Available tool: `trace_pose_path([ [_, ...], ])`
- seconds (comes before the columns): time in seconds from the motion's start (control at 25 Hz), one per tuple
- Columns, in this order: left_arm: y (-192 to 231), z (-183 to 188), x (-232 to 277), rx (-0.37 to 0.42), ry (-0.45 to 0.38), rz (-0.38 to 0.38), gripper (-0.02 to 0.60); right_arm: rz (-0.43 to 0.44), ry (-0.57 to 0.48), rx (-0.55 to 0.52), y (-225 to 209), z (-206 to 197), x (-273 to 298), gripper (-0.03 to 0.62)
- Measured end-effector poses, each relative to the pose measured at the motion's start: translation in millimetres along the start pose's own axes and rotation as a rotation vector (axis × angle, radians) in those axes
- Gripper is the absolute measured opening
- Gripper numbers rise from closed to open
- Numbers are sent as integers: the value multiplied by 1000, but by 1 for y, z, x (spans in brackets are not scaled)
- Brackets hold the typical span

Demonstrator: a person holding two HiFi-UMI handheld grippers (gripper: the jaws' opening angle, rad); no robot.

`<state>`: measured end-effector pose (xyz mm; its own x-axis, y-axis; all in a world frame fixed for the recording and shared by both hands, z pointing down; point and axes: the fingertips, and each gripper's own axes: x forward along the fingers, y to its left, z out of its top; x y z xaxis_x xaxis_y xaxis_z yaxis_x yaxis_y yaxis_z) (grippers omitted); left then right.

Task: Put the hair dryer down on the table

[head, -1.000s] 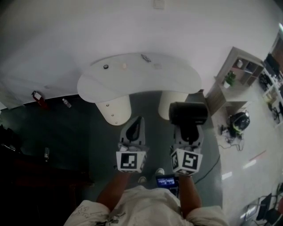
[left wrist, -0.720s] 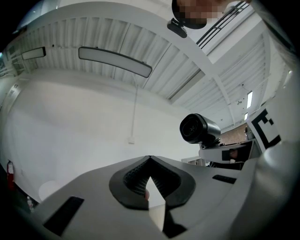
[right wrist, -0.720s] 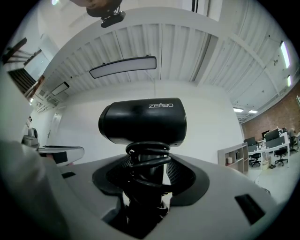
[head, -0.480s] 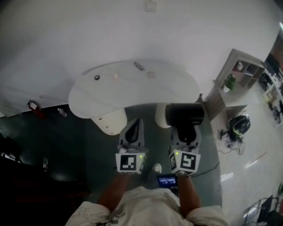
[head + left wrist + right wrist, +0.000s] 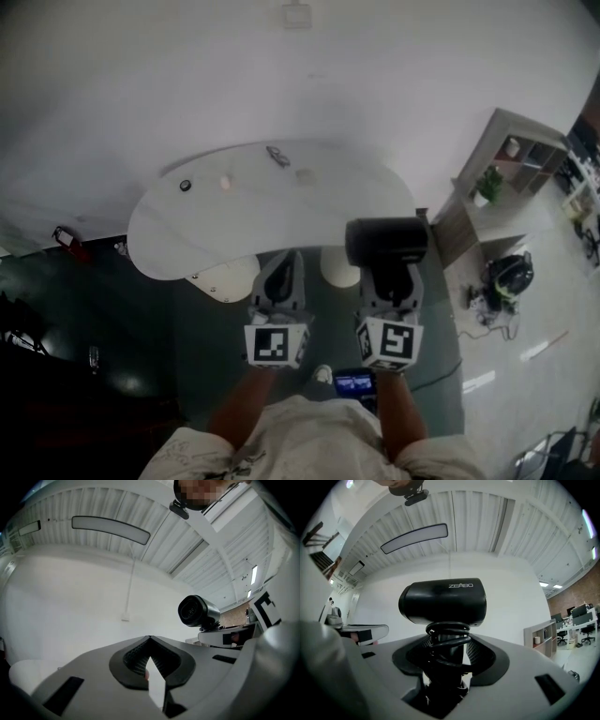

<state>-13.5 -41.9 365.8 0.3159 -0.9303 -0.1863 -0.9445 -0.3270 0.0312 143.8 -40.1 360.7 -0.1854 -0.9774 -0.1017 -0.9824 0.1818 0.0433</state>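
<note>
R gripper [image 5: 392, 277] is clamped on the black hair dryer [image 5: 386, 243] by its cord-wrapped handle, barrel on top. In head view the dryer is held up at approx 4 o'clock of the white table [image 5: 234, 216], not resting on it. L gripper [image 5: 285, 264] sits at the dryer's 9 o'clock, jaws pressed together w/ nothing between.

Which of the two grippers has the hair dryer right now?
The right gripper: its jaws clamp the black hair dryer by its cord-wrapped handle. The left gripper is shut on nothing.
</note>
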Motion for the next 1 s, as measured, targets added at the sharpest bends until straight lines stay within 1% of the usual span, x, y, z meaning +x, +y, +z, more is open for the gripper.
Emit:
trace_pose_path([
  [0.2,-6,-7,37,10,-3,18,-3,15,12,10,-27,-8,30,235],
  [0.4,-7,-14,60,13,-2,18,-3,20,21,34,-37,-14,53,235],
  [0.56,-2,-20,79,16,1,9,-3,15,20,32,-42,-19,71,235],
  [0.64,2,-25,89,9,3,3,-3,13,19,29,-42,-24,83,235],
  [0.76,11,-29,108,5,-19,-13,-3,2,25,30,-42,-31,104,235],
  [0.92,34,-35,141,17,-21,-28,-3,-6,33,26,-36,-35,142,235],
  [1.0,47,-36,159,9,-20,-34,-3,-16,34,23,-35,-36,163,235],
])
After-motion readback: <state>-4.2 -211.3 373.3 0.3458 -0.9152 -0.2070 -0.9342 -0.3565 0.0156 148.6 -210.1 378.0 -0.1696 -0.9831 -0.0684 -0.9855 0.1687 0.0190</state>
